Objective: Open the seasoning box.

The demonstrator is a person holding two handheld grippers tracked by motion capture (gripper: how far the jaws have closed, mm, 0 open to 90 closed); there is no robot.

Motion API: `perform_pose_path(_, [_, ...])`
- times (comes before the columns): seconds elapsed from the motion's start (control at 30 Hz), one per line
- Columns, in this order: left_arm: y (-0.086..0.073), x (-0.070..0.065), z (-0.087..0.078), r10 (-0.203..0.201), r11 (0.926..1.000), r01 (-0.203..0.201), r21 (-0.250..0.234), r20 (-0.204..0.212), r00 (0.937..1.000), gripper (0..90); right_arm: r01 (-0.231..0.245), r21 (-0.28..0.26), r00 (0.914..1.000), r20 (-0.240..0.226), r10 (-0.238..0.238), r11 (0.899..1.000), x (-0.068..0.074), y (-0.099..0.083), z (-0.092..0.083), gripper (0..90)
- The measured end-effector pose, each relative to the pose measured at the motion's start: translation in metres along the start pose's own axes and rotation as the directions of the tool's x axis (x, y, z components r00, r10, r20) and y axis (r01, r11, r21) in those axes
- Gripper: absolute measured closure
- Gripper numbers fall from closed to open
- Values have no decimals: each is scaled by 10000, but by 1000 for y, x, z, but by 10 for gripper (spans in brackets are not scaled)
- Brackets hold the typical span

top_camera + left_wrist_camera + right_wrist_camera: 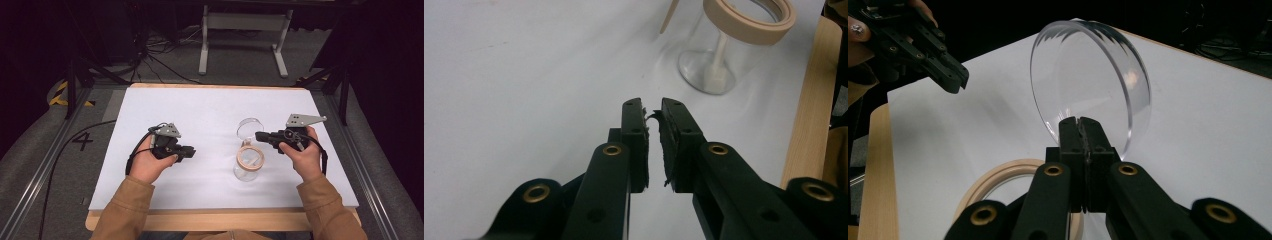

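Clear plastic was what my right gripper (258, 136) pinched: its jaws were pressed together on the lower rim of the lid (1091, 80), a see-through disc held up on edge, so that in the right gripper view it rose straight above my jaw tips in the middle of the frame. In the high view the lid (249, 128) sat just above centre right, and the jar (248, 163) stood directly below it in the frame, close but apart, upright on the white table (210, 107) with its wooden rim ring facing up. In the right gripper view that ring (998, 181) curved at lower left, under and to the left of my jaws. So the relation that counted, as I judged it, was lid above and slightly beyond the jar's mouth, its flat face standing near vertical while the mouth lay level; to seat it I would have had to tip the disc flat and bring it toward the bottom of the frame. My left gripper (190, 152) hung at centre left, well apart from the jar, jaws nearly closed with only a thin gap and holding nothing; its view had the jar (724, 47) at upper right. My right hand was clearly the nearer one.
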State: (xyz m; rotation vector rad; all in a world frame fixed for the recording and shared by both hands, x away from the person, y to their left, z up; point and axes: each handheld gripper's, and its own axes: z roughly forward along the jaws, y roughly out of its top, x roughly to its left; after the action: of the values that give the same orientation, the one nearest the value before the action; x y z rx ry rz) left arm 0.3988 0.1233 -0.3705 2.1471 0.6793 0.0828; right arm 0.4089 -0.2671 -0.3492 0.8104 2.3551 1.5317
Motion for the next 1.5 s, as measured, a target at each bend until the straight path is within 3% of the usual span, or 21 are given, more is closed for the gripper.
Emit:
perform_pose_path(0.23, [4,1,1,95,9999,-94,-134,82,9999,762,107,-37,9999,26,-107,9999,4,2,-9,895])
perform_pose_path(0.6, [9,10,-4,-104,9988,88,-474,-338,9994,657,33,-258,9983,579,-18,9997,3,5,-45,762])
perform_pose_path(0.8, [10,21,-7,-267,9991,241,-359,-750,9968,632,-145,-29,9916,1289,148,9999,-2,-1,-66,709])
perform_pose_path(1.03, [9,36,-5,-434,9988,406,-271,-1119,9928,604,-448,308,9745,2214,369,9985,-11,-11,-84,669])
perform_pose_path(1.37, [2,52,1,-1011,9948,1014,-49,-1401,9850,580,-963,1032,9362,3473,549,9900,-34,-32,-97,609])
perform_pose_path(1.5, [-2,57,3,-1152,9932,1167,16,-1493,9821,570,-1104,1253,9254,3747,560,9859,-45,-40,-96,578])
